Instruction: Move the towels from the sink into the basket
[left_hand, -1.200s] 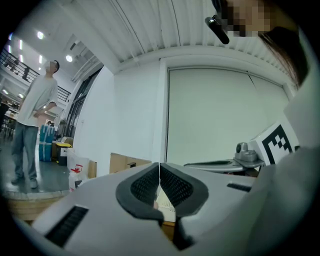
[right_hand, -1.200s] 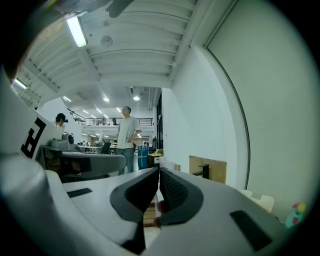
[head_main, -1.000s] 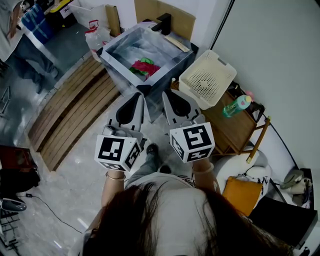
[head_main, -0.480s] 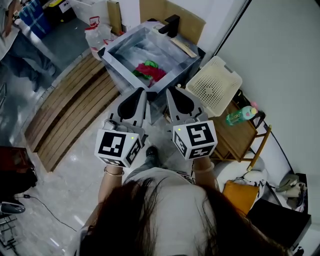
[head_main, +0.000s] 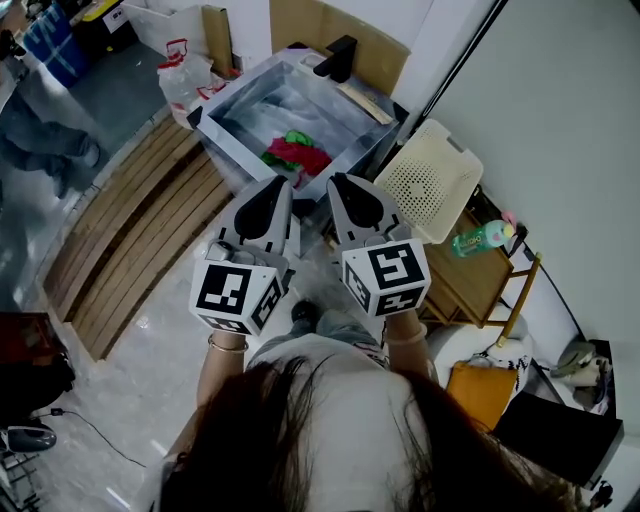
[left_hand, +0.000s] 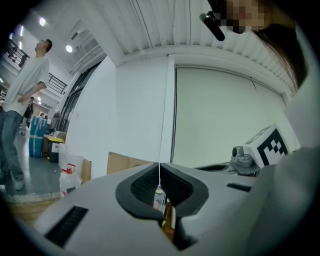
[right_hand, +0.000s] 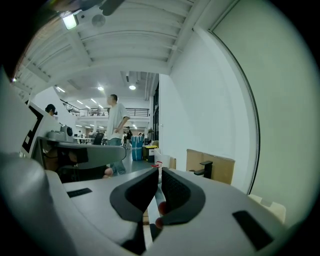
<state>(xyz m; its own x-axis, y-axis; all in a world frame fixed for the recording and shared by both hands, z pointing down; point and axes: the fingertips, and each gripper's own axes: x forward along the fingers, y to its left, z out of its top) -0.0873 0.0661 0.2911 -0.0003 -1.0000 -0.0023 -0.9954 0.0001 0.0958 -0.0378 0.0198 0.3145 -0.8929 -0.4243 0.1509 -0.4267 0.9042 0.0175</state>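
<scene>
- Head view: 2 grippers are held side by side and point at the sink (head_main: 240, 148). The left gripper (head_main: 281, 183) and right gripper (head_main: 335, 180) both stop short of its near corner. The red and green towels (head_main: 297, 153) lie bunched inside the sink. The cream basket (head_main: 425, 180) stands just right of the sink.
- Left gripper view: left gripper (left_hand: 160, 171) has its jaws closed pad to pad, nothing between them.
- Right gripper view: right gripper (right_hand: 160, 172) has its jaws closed to a thin slit, nothing gripped. A black faucet (right_hand: 204, 169) shows ahead.
</scene>
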